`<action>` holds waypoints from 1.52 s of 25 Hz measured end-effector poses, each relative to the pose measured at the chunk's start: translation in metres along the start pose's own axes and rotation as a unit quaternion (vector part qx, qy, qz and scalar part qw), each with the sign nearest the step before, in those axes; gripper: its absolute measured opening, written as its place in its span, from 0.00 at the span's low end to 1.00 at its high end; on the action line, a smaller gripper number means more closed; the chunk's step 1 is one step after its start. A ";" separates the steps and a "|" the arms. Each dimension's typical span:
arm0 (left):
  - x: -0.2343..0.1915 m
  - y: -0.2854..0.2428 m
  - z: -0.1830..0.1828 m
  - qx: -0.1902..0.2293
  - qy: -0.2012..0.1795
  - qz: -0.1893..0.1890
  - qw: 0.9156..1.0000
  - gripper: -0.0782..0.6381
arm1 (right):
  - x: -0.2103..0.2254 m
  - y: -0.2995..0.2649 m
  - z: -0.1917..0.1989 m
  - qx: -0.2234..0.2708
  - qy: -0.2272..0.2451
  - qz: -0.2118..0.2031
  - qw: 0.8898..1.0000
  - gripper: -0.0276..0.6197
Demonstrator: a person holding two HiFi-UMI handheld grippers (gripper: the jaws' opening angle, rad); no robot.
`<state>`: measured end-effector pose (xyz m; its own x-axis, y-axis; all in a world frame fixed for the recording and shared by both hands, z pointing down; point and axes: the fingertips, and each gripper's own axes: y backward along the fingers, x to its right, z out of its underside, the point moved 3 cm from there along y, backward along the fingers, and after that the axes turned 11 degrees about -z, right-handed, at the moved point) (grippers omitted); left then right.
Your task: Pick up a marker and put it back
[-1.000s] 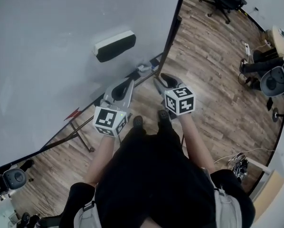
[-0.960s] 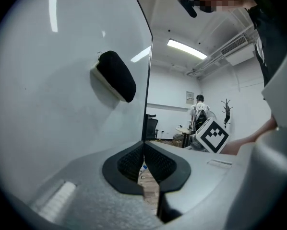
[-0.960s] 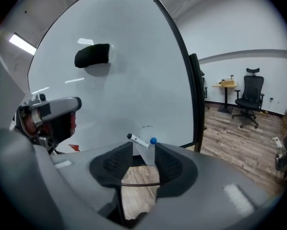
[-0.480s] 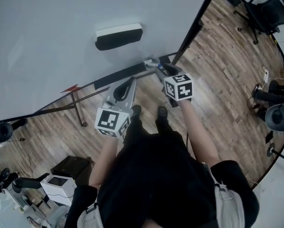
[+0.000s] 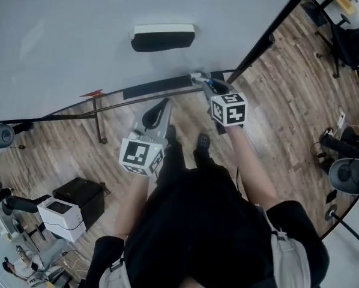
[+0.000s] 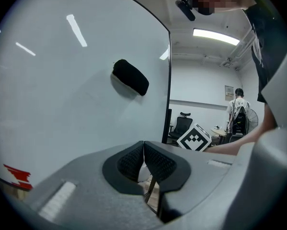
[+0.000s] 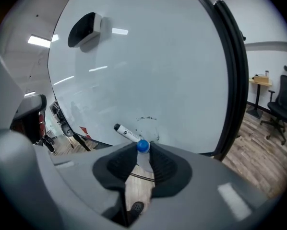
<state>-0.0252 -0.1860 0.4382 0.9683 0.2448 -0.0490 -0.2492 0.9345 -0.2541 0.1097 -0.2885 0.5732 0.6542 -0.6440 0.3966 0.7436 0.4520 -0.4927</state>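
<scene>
A whiteboard (image 5: 77, 35) fills the top of the head view, with a narrow tray (image 5: 155, 87) along its lower edge. My right gripper (image 5: 207, 84) reaches the tray's right end. In the right gripper view its jaws (image 7: 143, 153) are closing on a white marker with a blue cap (image 7: 142, 146), and the tips touch the cap on both sides. A second marker with a black cap (image 7: 126, 132) lies on the tray just behind. My left gripper (image 5: 164, 105) hangs lower and to the left, shut (image 6: 143, 145), with nothing between its pads.
A black-and-white eraser (image 5: 163, 37) clings to the board above the tray. The board's stand leg (image 5: 98, 125) reaches the wooden floor. A white machine (image 5: 59, 212) and a black box (image 5: 83, 194) stand at lower left, office chairs (image 5: 353, 41) at upper right.
My right gripper has moved forward to the tray's right end and its jaws have come in around the blue-capped marker. The left gripper has hardly moved. The head view has swung left.
</scene>
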 end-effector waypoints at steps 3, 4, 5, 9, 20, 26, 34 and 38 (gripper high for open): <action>-0.002 0.003 0.002 0.000 0.004 -0.011 1.000 0.13 | 0.000 -0.001 -0.001 0.000 0.002 -0.004 1.000 0.17; -0.002 0.003 0.003 0.001 0.005 -0.013 1.000 0.13 | -0.001 0.000 -0.001 0.000 0.003 -0.005 1.000 0.17; -0.002 0.004 0.003 0.002 0.006 -0.016 1.000 0.13 | -0.002 0.000 -0.002 0.001 0.005 -0.006 1.000 0.17; 0.000 0.007 -0.002 0.007 0.008 -0.023 1.000 0.13 | -0.006 0.005 -0.009 0.008 0.013 -0.013 1.000 0.17; 0.017 0.025 -0.007 0.014 0.014 -0.042 0.999 0.13 | -0.025 0.038 -0.031 0.036 0.038 -0.045 0.998 0.17; 0.026 0.038 0.003 0.009 0.015 -0.046 0.999 0.13 | -0.037 0.062 -0.045 0.061 0.061 -0.055 0.995 0.17; 0.022 0.040 -0.013 0.037 0.018 -0.022 0.999 0.13 | -0.056 0.099 -0.064 0.113 0.047 -0.040 0.992 0.17; 0.014 0.045 -0.021 0.051 0.015 0.008 0.999 0.13 | -0.079 0.117 -0.070 0.139 0.048 -0.022 0.989 0.17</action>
<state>-0.0224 -0.1455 0.4061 0.9638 0.2540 -0.0813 -0.2639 0.9522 -0.1539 0.1352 -0.2276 0.4298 0.6145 -0.7161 0.3310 0.7888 0.5660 -0.2399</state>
